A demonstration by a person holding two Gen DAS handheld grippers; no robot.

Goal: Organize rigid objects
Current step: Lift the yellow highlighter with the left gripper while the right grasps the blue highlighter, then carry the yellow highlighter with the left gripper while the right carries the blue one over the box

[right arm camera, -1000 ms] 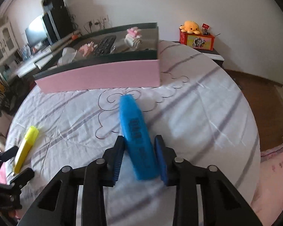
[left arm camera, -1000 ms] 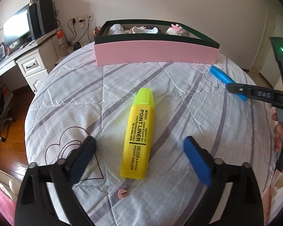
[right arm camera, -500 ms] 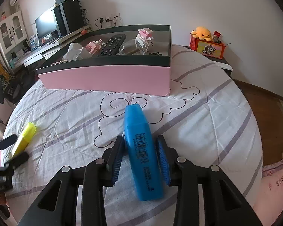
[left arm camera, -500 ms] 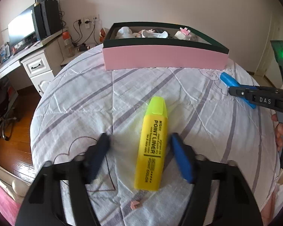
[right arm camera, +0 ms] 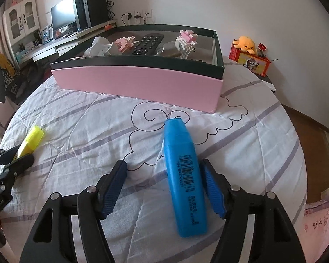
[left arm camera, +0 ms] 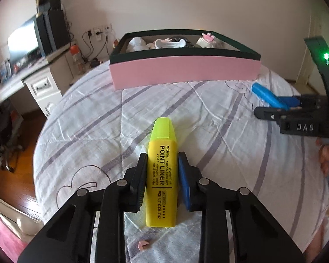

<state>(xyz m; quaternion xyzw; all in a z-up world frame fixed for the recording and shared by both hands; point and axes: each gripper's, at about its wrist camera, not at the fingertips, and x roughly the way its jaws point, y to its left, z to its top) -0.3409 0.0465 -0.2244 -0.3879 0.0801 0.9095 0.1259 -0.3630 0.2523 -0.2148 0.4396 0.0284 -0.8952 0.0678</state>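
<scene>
A yellow highlighter [left arm camera: 162, 175] lies on the quilted bed, cap pointing away, and my left gripper [left arm camera: 162, 160] is shut on its body. The same highlighter [right arm camera: 30, 141] shows at the left of the right wrist view. A blue highlighter [right arm camera: 185, 175] lies on the quilt between the jaws of my right gripper [right arm camera: 164, 168], which are opening; the left pad stands well off it and the right pad sits close beside it. From the left wrist view the blue highlighter [left arm camera: 267, 97] and right gripper [left arm camera: 280, 109] appear at the right. Behind stands a pink box [right arm camera: 138, 81] with a dark rim.
The box holds a remote control [right arm camera: 148, 43], pink and white block figures [right arm camera: 186, 41] and a white object [right arm camera: 98, 46]. A small pink piece [left arm camera: 143, 245] lies near my left gripper. A desk with a monitor [right arm camera: 63, 19] is left of the bed; a red box with an orange plush [right arm camera: 249, 53] right.
My left gripper's jaws closed from wide apart onto the yellow highlighter. My right gripper's jaws, which gripped the blue highlighter, spread apart, and the highlighter now rests on the quilt.
</scene>
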